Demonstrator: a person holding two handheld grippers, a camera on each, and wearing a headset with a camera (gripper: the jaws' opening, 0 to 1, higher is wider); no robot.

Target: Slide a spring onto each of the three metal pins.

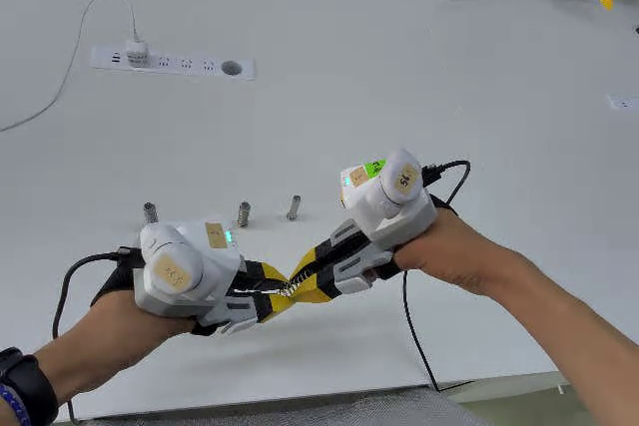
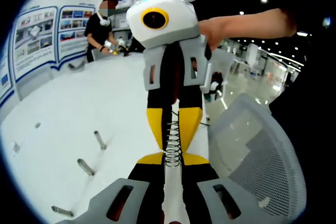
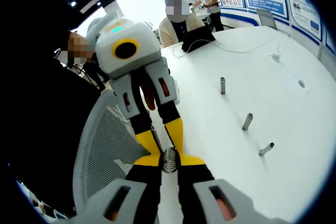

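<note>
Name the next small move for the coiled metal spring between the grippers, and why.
Probably ease the right gripper toward the left gripper along their shared line, pushing the coiled metal spring on. The two pairs of jaws meet tip to tip, the spring spans them, and a thin metal pin seems to lie in the left jaws; how far it enters the coil is unclear.

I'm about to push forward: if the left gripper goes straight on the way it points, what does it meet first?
The spring, right at the tips of the left gripper, then the right gripper facing it tip to tip. Hardly any free way, though depth is unclear.
</note>
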